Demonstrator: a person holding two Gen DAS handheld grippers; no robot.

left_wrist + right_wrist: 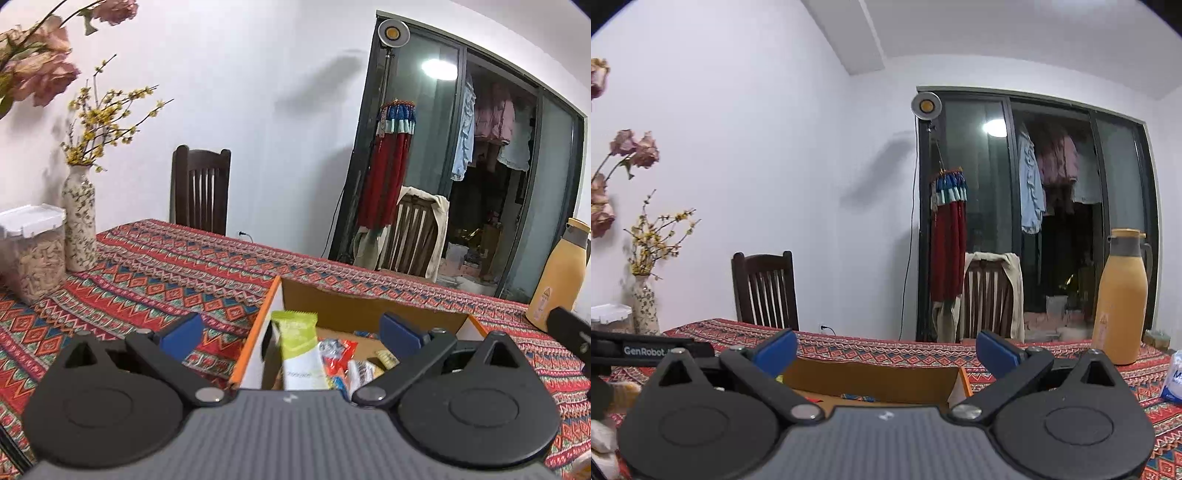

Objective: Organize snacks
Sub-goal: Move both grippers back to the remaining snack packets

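Both jaws spread, empty. Left hand-held gripper [291, 334] sits nearer: green snack packet [300, 349] directly ahead, upright against the cardboard box [369, 306] wall on the table [166, 273]. Right hand-held gripper [886, 354] hovers short of the box.

1. My left gripper's housing hides the near part of the cardboard box [369, 310], so I see only the tops of the snacks.
2. The green-and-white packet [300, 350] is cut off below; its print is too blurred to read.
3. On the right wrist view, the box [871, 380] interior is mostly hidden.
4. A white pack [1174, 376] runs off the right edge.
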